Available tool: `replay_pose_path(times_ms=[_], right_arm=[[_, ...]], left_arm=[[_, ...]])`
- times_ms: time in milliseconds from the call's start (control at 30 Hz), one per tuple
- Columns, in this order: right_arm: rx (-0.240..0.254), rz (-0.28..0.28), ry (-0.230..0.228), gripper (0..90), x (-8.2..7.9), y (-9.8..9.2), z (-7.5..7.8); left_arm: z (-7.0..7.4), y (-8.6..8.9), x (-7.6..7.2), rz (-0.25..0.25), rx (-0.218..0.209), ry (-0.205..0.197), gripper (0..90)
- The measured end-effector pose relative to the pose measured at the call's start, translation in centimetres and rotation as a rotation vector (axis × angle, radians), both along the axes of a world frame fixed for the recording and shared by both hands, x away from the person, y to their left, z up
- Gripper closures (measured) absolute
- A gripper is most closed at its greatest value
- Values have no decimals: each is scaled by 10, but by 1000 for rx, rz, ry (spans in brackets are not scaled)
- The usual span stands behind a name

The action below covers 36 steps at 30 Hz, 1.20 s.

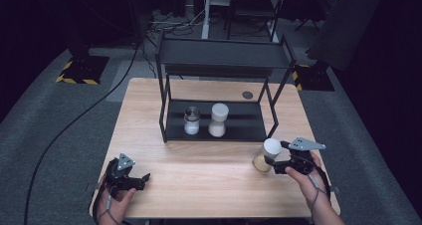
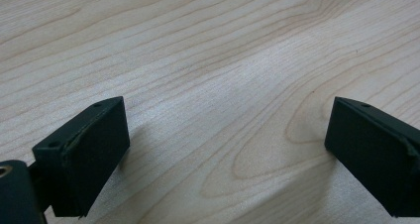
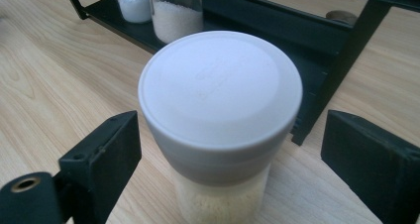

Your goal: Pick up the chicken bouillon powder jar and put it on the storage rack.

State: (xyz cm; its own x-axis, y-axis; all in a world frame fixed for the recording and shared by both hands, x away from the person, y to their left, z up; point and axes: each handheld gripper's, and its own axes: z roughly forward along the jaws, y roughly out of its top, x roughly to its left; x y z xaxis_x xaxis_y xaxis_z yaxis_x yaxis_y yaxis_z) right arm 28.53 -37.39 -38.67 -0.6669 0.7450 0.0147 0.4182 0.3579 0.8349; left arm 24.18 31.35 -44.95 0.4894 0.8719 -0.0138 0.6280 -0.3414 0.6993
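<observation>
The right claw (image 3: 228, 149) brackets the jar (image 3: 220, 120) – spread, not pinching yet, lined up to grasp. The left claw (image 2: 225, 149) rests spread on the near desk (image 2: 208, 50) – idle.

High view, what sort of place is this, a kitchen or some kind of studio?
Probably a recording studio or lab, not a kitchen: a lone wooden table with a black rack stands on grey carpet, dark drapes surround it, and a cable and hazard-striped stand bases lie on the floor.
</observation>
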Motion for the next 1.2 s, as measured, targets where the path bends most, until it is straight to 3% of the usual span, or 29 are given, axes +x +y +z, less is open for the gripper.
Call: replay_pose_path(times_ms=[367, 633, 800, 1200], right_arm=[[-42, 37, -20, 337, 8, 13, -3], [-71, 48, -5, 341, 10, 16, 6], [-62, 60, -2, 341, 9, 16, 12], [-49, 72, -34, 341, 7, 15, 42]], left_arm=[[0, 0, 0, -1, 0, 0, 29], [0, 0, 0, -1, 0, -1, 29], [0, 0, 0, -1, 0, 0, 29], [0, 0, 0, -1, 0, -1, 29]])
